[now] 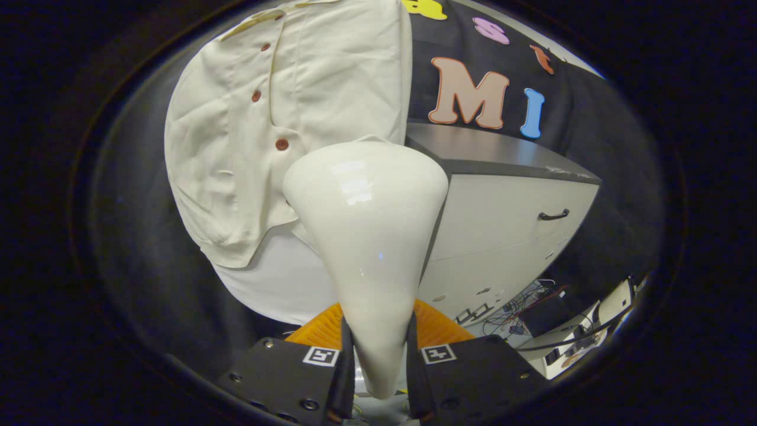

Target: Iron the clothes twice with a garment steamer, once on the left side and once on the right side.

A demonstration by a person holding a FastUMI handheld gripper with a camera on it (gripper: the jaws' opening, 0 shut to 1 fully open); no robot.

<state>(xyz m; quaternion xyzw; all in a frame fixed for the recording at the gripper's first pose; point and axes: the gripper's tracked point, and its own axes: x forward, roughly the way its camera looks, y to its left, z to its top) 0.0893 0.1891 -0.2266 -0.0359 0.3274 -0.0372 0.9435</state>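
A glossy white garment steamer (369,236) fills the space ahead of me, its narrow handle clamped between both fingers and its wide head flaring up toward the clothes. My gripper (379,361) is shut on that handle. Beyond the head hangs a cream shirt (284,118) with brown buttons, over a white under-layer (278,278) that shows below its hem. The steamer head sits at the shirt's lower right part, close to the fabric; contact cannot be judged. The head hides part of the shirt.
A white cabinet (508,236) with a dark top and a black drawer handle (553,216) stands to the right of the shirt, just behind the steamer. Cables and boxes (532,307) lie on the floor lower right. Black cloth wall surrounds the garment.
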